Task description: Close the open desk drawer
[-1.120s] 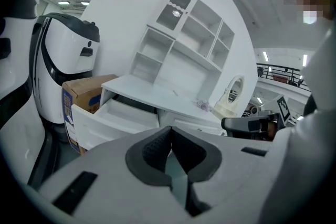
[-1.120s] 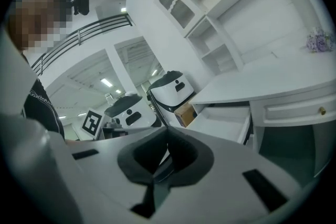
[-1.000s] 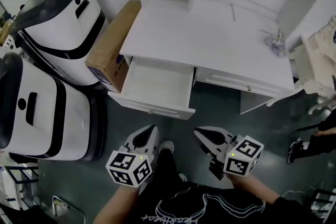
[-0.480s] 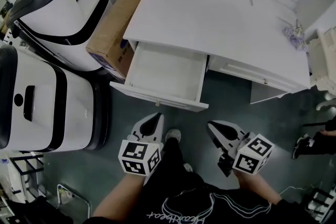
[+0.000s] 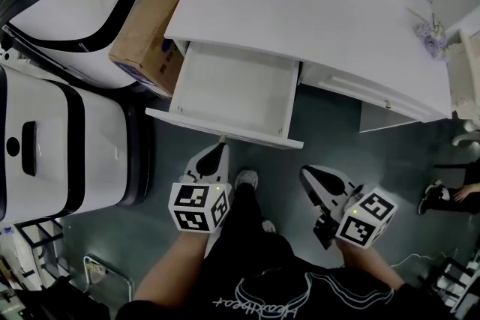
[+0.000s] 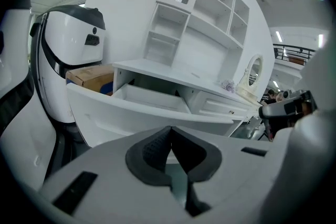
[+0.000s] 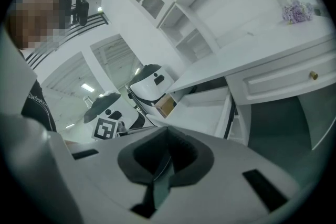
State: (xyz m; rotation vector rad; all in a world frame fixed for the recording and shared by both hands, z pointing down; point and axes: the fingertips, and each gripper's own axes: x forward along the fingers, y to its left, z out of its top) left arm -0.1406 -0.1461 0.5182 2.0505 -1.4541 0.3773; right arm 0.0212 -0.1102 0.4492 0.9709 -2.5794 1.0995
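Note:
The white desk point(image 5: 300, 4) has its left drawer point(image 5: 232, 90) pulled out, empty inside. Its front panel point(image 5: 225, 130) faces me. My left gripper point(image 5: 217, 150) is shut, and its tip sits just short of that panel's lower edge; whether it touches is unclear. In the left gripper view the drawer front point(image 6: 131, 115) fills the middle, right beyond the shut left gripper point(image 6: 170, 128). My right gripper point(image 5: 307, 174) is shut and empty, hanging over the floor in front of the desk's knee space. The right gripper view shows the open drawer point(image 7: 210, 105) past the right gripper point(image 7: 167, 131).
Two large white-and-black machines point(image 5: 60, 154) point(image 5: 75, 4) stand at the left, with a cardboard box point(image 5: 154, 19) wedged against the desk. A closed drawer point(image 5: 367, 90) lies to the right. A small purple bouquet point(image 5: 430, 34) lies on the desktop. Another person's foot point(image 5: 435, 198) shows at the right.
Both grippers and the camera have moved forward toward the desk. The left gripper's tip has come up close to the drawer front. The drawer stays open.

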